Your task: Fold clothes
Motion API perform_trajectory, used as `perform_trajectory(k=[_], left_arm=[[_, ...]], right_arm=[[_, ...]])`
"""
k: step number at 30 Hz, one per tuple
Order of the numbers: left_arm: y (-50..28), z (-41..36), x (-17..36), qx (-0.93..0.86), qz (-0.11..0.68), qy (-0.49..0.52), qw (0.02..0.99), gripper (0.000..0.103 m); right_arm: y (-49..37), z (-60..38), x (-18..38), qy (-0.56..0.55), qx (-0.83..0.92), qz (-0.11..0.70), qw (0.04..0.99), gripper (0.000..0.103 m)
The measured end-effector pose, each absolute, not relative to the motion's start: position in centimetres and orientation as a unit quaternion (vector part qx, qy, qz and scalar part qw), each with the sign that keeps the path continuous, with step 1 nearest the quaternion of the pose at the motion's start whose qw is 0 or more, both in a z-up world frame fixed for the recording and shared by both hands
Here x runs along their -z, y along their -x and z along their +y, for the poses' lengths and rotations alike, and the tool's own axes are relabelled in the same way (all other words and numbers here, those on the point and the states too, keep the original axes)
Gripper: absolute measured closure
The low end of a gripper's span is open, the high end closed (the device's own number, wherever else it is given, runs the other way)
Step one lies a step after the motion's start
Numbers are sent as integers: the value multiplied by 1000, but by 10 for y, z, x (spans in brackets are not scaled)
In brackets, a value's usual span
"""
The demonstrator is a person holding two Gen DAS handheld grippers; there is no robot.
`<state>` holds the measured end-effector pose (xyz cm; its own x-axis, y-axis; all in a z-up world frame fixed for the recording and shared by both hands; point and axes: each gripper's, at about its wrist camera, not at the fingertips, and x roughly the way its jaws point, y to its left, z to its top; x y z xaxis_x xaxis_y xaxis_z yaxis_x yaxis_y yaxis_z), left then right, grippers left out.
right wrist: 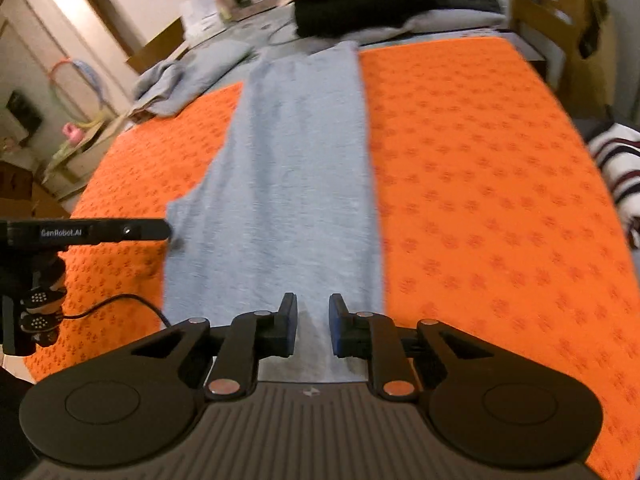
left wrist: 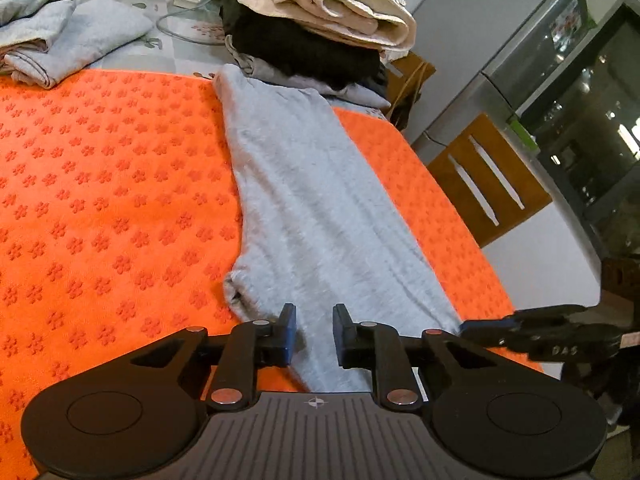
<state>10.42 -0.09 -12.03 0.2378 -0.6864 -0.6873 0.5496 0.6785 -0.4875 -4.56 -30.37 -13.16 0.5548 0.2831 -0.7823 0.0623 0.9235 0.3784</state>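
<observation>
Left wrist view: mounted behind the left gripper [left wrist: 314, 322], looking forward and steeply down along its fingers, close over the near end of the grey garment [left wrist: 308, 200]; faces the far folded pile [left wrist: 320, 36] and the wooden chair [left wrist: 486, 178] at right. Right wrist view: mounted behind the right gripper [right wrist: 313, 312], same downward pitch, equally close, slightly blurred; faces the length of the garment toward the room's door side at left. Shared field: the garment, the orange mat [right wrist: 480, 200] on the tabletop, the far pile. Each view catches the other gripper at its edge.
</observation>
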Motion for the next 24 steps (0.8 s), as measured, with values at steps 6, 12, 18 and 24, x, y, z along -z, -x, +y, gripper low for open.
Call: perform_trajectory(k=[6,12,18,24], left_arm=[[-110,-1,125,331,485,42,808,83],[-125,19,106,308,465,73,827,77],[-166,25,88,298,454,123,831,64],[-215,12,85,303,457,138,825,55]], right_arm=[[34,-323,139,-193,-43,482,854,86],[13,-338,108,-155,-42,465,870,79],[-45,-356,82,-134,-74,440,885,72],[-112,-368,77,-111,-114,438,885,65]])
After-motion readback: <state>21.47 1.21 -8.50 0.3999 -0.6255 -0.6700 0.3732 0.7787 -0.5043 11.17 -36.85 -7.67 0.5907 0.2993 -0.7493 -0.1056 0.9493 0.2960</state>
